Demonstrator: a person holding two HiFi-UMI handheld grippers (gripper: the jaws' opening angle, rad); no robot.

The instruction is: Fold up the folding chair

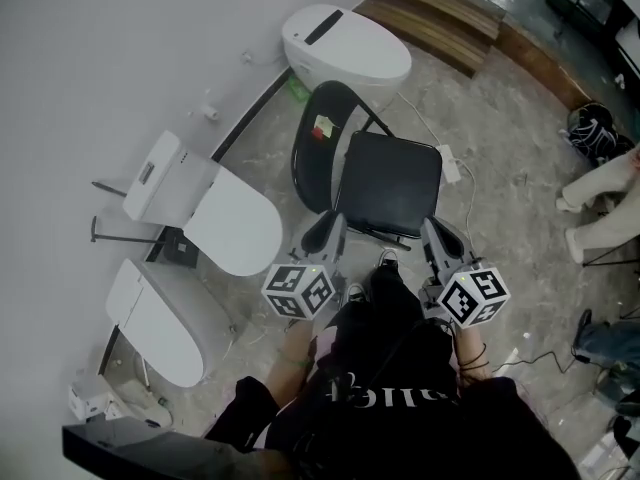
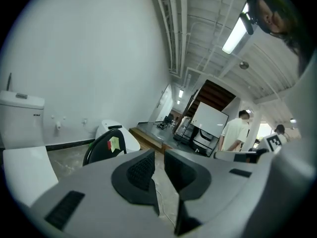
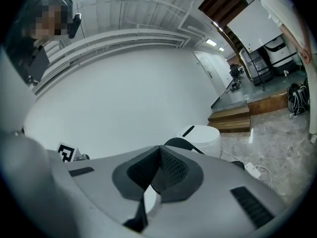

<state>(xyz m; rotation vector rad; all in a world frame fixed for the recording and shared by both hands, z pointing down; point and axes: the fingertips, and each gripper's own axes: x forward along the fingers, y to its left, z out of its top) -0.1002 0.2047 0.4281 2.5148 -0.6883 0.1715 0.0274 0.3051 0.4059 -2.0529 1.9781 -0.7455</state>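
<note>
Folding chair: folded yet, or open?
Open: the folding chair stands unfolded, seat flat in front of its backrest.

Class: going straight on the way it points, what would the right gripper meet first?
Probably the folding chair: the right gripper points across its seat toward the backrest; height is unclear.

I held my left gripper (image 1: pixel 322 231) and my right gripper (image 1: pixel 432 233) side by side in front of my body, both pointing forward and tipped slightly down. The left one's jaws stood a narrow slit apart with nothing between them. The right one's jaws were pressed together, empty. My left hand (image 1: pixel 294 346) and right hand (image 1: pixel 466 354) gripped the handles close to my waist.
</note>
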